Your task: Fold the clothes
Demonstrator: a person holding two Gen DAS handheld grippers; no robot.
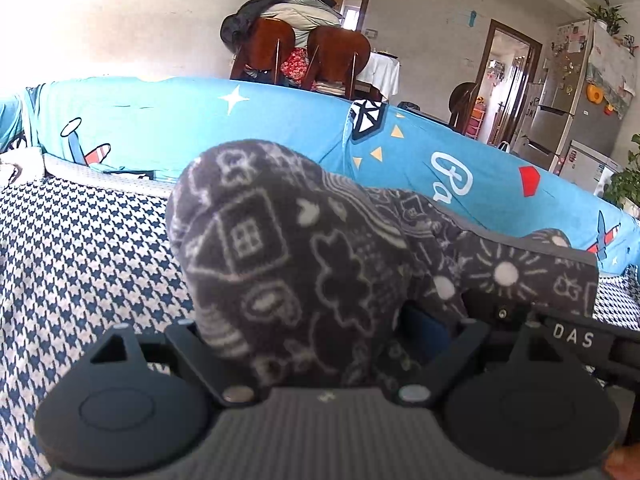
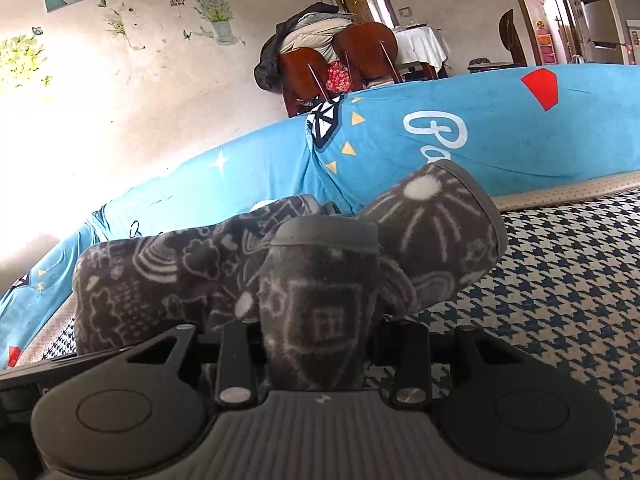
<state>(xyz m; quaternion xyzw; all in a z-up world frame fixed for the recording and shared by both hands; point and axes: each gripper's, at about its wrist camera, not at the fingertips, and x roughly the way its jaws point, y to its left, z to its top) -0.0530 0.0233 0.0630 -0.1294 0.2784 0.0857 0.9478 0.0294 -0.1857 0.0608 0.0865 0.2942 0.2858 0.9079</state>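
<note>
Black left gripper (image 1: 320,344) with ribbed grey base, round discs, silver screws, white "DAS" lettering, matching right gripper (image 2: 320,340)

The fleece garment (image 1: 304,248) lay bunched on the houndstooth cover (image 1: 80,248), against the sofa backrest (image 1: 248,128) behind it. Two wooden chairs (image 1: 312,56) stood beyond the backrest; a refrigerator (image 1: 568,92) stood far right.

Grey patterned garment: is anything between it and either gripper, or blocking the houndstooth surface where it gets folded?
Nothing visible. The grey patterned garment is bunched in the jaws of both the left gripper and right gripper. The visible houndstooth cover beside it is bare.
</note>
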